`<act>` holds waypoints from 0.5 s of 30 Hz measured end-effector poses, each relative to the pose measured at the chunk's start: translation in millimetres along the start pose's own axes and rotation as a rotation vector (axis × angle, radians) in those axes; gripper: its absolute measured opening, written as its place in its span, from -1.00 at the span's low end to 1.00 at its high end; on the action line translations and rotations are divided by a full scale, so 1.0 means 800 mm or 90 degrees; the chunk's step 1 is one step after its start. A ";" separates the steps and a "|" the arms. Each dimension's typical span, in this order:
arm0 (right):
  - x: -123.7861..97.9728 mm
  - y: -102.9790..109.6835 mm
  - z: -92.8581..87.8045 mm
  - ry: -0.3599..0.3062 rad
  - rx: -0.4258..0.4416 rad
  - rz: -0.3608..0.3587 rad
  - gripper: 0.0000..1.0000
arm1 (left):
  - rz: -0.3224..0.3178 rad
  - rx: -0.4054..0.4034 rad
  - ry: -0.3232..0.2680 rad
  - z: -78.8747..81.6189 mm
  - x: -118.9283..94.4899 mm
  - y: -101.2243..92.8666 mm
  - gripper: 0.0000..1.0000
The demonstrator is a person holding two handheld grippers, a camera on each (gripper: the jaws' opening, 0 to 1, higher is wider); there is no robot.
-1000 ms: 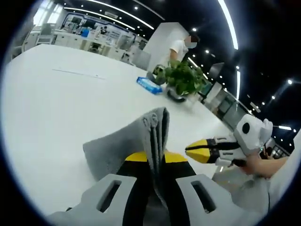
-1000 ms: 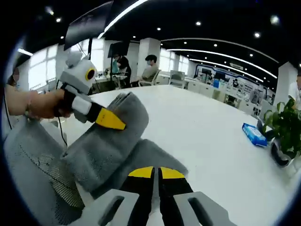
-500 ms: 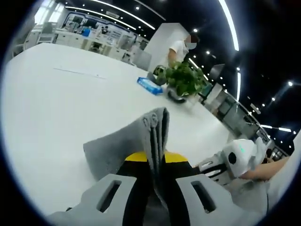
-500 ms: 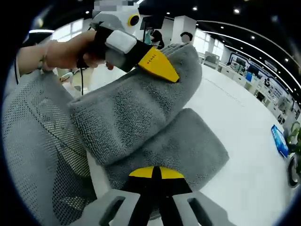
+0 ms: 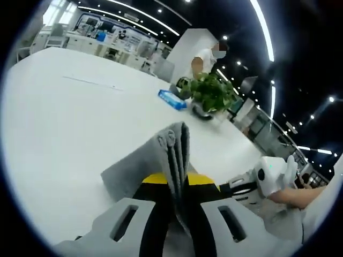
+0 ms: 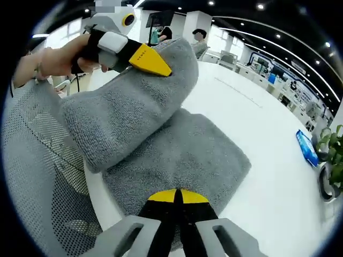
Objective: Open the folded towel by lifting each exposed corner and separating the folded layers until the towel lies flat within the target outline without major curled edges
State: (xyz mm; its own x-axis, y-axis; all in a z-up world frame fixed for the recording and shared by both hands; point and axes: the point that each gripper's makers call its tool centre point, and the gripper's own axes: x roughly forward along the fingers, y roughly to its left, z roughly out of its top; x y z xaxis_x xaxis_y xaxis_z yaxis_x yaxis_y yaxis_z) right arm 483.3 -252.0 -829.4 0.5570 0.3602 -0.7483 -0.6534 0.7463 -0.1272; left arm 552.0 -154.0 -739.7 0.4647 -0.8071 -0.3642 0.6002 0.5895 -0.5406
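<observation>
Left gripper view: the left gripper (image 5: 177, 184) has its fingers closed on a raised fold of the grey terry towel (image 6: 177, 155) — lifted above the white table (image 5: 64, 123). Right gripper (image 6: 178, 197) has its fingers together at the towel's near edge — whether they pinch cloth, I cannot tell.

The towel (image 5: 172, 155) hides the left gripper (image 5: 177, 179) tips' inner faces.

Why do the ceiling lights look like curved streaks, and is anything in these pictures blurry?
Fisheye bending: in the left gripper view the ceiling light strip arcs across the dark ceiling and the white table bulges; in the right gripper view the grey towel weave looks sharp up close, while the potted plant at the edge looks soft and squeezed.
</observation>
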 end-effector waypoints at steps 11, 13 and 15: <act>-0.019 -0.042 -0.029 0.037 0.040 -0.068 -1.00 | 0.008 -0.005 -0.009 0.004 -0.003 0.005 -0.84; -0.023 -0.050 -0.035 0.045 0.047 -0.081 -1.00 | 0.012 -0.008 -0.010 0.004 -0.004 0.007 -0.84; -0.026 -0.056 -0.040 0.050 0.056 -0.093 -1.00 | 0.017 -0.012 -0.009 0.004 -0.005 0.011 -0.84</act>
State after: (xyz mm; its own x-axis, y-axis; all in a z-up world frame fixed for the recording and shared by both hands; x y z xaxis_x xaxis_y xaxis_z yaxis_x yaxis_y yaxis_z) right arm 484.4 -311.2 -829.0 0.5987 0.2028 -0.7749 -0.5192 0.8349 -0.1827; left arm 557.3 -145.8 -740.4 0.4895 -0.7908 -0.3673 0.5752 0.6095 -0.5456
